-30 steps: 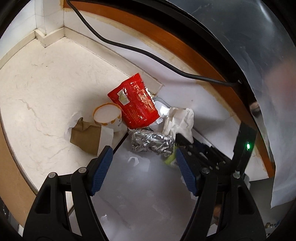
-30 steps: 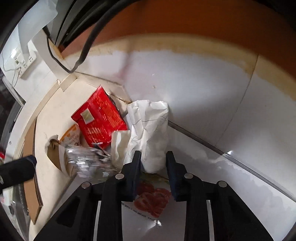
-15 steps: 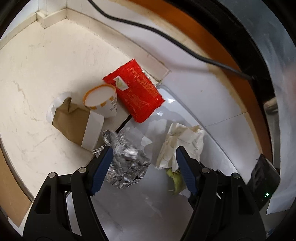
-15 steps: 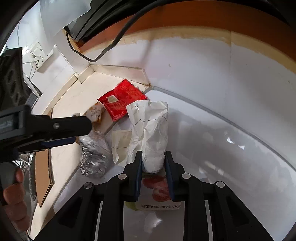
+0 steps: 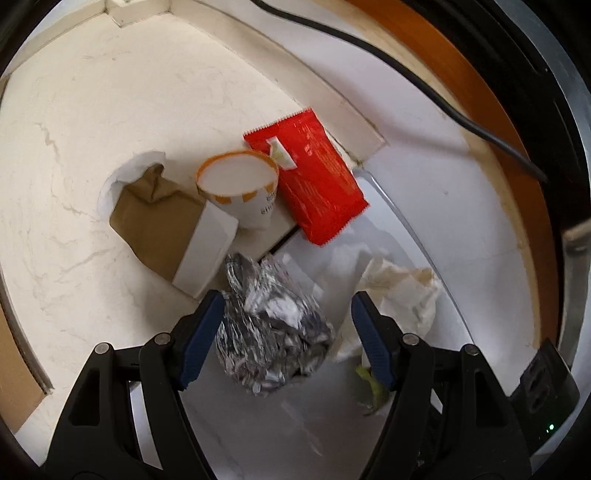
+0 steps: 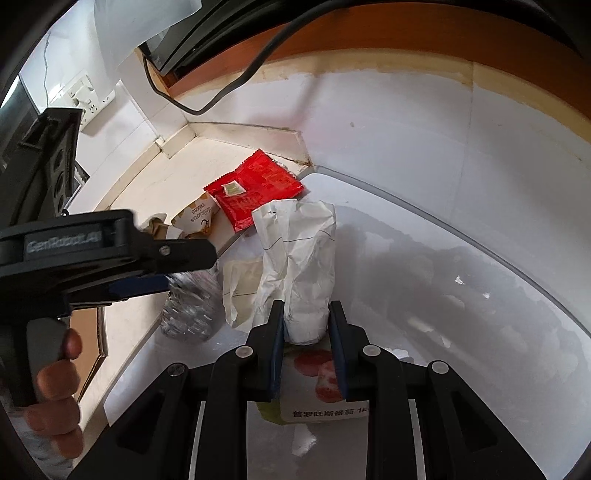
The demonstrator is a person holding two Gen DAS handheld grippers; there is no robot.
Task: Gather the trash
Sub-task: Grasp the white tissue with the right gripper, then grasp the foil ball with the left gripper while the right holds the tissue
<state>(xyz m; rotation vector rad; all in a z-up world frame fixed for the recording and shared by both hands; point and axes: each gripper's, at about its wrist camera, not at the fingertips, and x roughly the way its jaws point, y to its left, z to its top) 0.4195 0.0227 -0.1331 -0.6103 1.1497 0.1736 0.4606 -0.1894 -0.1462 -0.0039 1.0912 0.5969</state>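
A crumpled foil ball [image 5: 271, 328] lies between the open fingers of my left gripper [image 5: 288, 314]; whether they touch it I cannot tell. It also shows in the right wrist view [image 6: 190, 306]. My right gripper [image 6: 306, 325] is shut on a crumpled white paper wrapper [image 6: 299, 258], held upright over a translucent plastic sheet [image 6: 461, 295]. The wrapper also shows in the left wrist view [image 5: 402, 291]. A red snack packet [image 5: 310, 177], a paper cup [image 5: 240, 192] and a brown paper bag [image 5: 162, 225] lie behind on the cream floor.
A tomato-printed package [image 6: 321, 398] lies under my right gripper. A black cable [image 5: 424, 85] runs along the white and orange wall. A wall corner with a skirting board [image 5: 122, 14] stands behind the trash. A wall socket [image 6: 88, 96] is at the upper left.
My left gripper has moved down and forward so the foil ball now sits between its open fingers. My right gripper has drawn back slightly, still holding the white wrapper.
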